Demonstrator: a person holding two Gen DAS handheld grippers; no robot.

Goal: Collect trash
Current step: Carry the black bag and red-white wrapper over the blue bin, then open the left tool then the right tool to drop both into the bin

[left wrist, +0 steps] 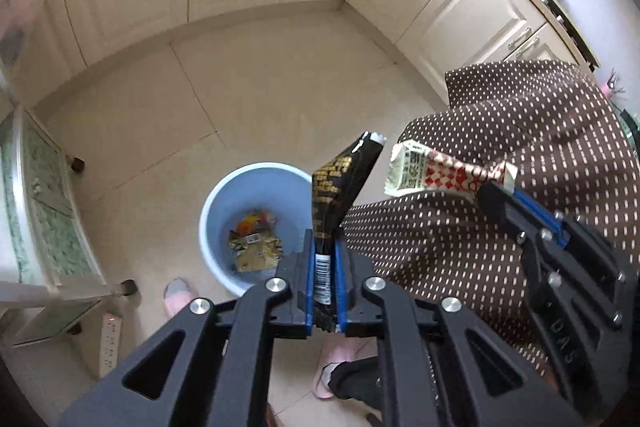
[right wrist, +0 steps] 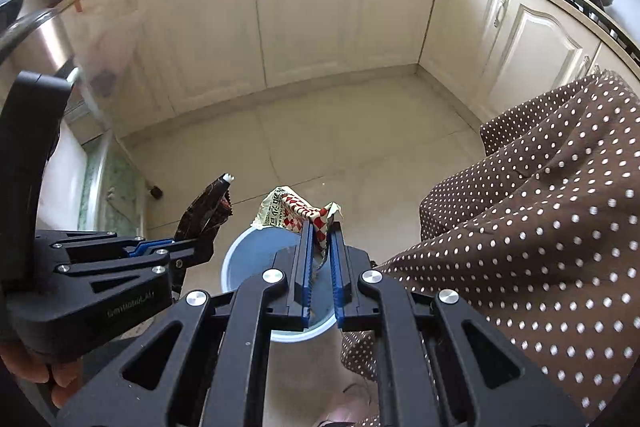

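My left gripper (left wrist: 323,241) is shut on a black and gold snack wrapper (left wrist: 340,187), held above the right rim of a light blue trash bin (left wrist: 216,211) on the floor. The bin holds several yellow wrappers (left wrist: 256,247). My right gripper (right wrist: 320,227) is shut on a red, white and cream wrapper (right wrist: 296,213), held above the same bin (right wrist: 240,259). In the right wrist view the left gripper (right wrist: 200,247) and its black wrapper (right wrist: 206,211) are at the left. In the left wrist view the right gripper (left wrist: 496,187) holds its wrapper (left wrist: 424,171) at the right.
A brown polka-dot skirt (left wrist: 500,227) fills the right side of both views. Pink slippers (left wrist: 178,295) stand beside the bin. A glass table (left wrist: 44,227) and a power strip (left wrist: 110,343) are at the left. Cream cabinets (right wrist: 312,11) line the far wall.
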